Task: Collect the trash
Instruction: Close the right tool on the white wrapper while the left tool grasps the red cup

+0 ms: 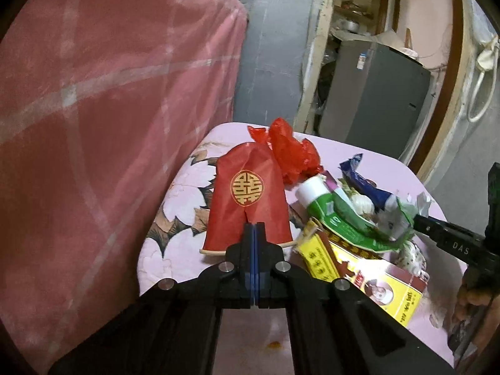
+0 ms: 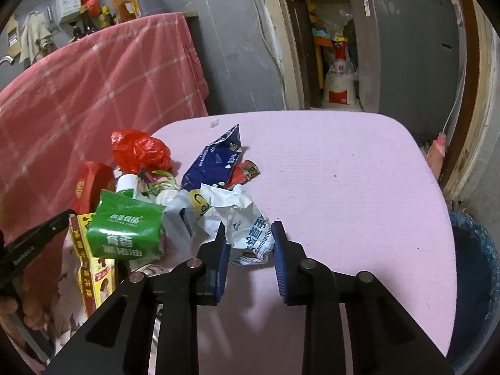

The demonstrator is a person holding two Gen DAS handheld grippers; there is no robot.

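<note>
A red paper cup (image 1: 247, 200) with a gold emblem lies on its side on the pink table (image 2: 343, 187). My left gripper (image 1: 254, 226) is shut, its tips pinching the cup's creased wall at the rim. A crumpled white wrapper (image 2: 247, 231) with blue print sits between the pads of my right gripper (image 2: 249, 225), which touch it on both sides. In the left wrist view the right gripper (image 1: 417, 218) reaches into the pile from the right. The left gripper (image 2: 70, 212) shows at the left edge of the right wrist view, next to the cup (image 2: 93, 184).
The pile also holds a red plastic bag (image 2: 140, 150), a blue wrapper (image 2: 215, 159), a green packet (image 2: 125, 231) and a yellow box (image 1: 375, 284). A blue bin (image 2: 475, 281) stands right of the table. A red checked cloth (image 1: 93, 125) hangs on the left.
</note>
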